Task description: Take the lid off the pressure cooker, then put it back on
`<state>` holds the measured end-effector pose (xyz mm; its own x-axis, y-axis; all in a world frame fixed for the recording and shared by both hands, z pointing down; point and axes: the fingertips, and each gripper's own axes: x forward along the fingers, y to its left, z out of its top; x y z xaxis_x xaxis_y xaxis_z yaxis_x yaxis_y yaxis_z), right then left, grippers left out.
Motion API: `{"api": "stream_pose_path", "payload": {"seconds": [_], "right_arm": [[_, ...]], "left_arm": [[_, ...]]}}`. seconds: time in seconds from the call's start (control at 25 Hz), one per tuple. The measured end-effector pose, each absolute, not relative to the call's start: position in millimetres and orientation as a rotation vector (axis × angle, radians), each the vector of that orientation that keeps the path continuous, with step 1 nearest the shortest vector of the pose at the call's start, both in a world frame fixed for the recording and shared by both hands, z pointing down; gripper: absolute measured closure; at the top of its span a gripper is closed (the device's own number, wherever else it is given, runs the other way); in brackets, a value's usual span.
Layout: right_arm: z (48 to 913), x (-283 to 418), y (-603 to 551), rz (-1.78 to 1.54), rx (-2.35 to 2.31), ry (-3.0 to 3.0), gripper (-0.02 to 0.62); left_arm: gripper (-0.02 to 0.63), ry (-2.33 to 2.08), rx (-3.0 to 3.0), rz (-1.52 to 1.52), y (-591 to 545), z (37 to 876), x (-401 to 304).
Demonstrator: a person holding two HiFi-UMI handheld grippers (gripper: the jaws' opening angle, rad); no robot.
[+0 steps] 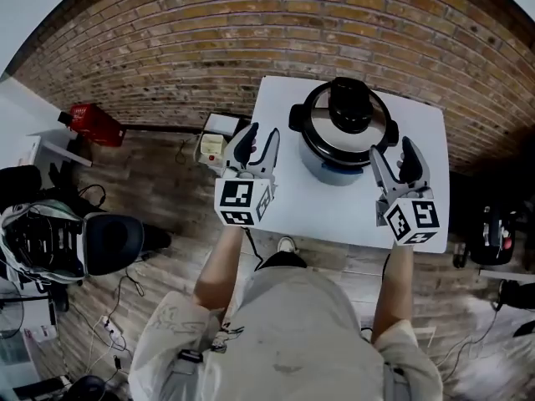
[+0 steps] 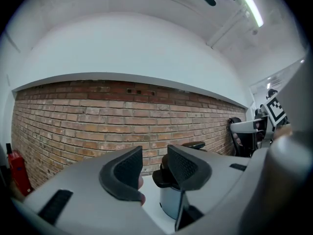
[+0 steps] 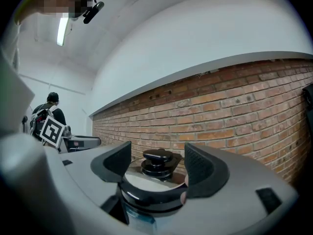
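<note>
The pressure cooker (image 1: 343, 136) stands at the back of a white table (image 1: 334, 211), its steel lid with the black knob (image 1: 351, 105) sitting on it. My left gripper (image 1: 261, 136) is open at the table's left edge, left of the cooker and apart from it. My right gripper (image 1: 390, 149) is open just right of the cooker's front, with nothing in it. In the left gripper view the cooker (image 2: 168, 199) shows past the right jaw of the left gripper (image 2: 154, 163). In the right gripper view the lid (image 3: 149, 179) lies ahead, between the jaws of the right gripper (image 3: 157, 153).
A brick wall (image 1: 251, 40) runs close behind the table. On the wooden floor to the left are a white box (image 1: 216, 140), a red extinguisher (image 1: 96, 124), a black chair (image 1: 113, 242) and cables. Another person (image 3: 49, 115) stands far off in the right gripper view.
</note>
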<state>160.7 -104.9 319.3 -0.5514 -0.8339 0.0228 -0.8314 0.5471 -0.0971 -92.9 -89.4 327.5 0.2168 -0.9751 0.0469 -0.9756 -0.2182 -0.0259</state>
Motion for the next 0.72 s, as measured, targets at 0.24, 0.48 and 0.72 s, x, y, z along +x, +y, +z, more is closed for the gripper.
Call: {"api": "stream_pose_path", "payload": {"seconds": [0.24,0.48,0.72], "right_arm": [[310.2,139.5,-142.7,-0.094,-1.495,2.733,0.258],[308.6,121.6,-160.6,-0.047,-1.518,2.740,0.258],[307.4,118.3,-170.9,-0.031,-1.522,2.739,0.258]], "left_arm": [[0.430,-1.913,2.497,0.053,-136.8,323.3,-110.1],[0.430,-1.835,2.551,0.053,-164.9,329.4,-117.0],[0.430,-1.786,2.576,0.054,-184.5,334.9,-112.7]]}}
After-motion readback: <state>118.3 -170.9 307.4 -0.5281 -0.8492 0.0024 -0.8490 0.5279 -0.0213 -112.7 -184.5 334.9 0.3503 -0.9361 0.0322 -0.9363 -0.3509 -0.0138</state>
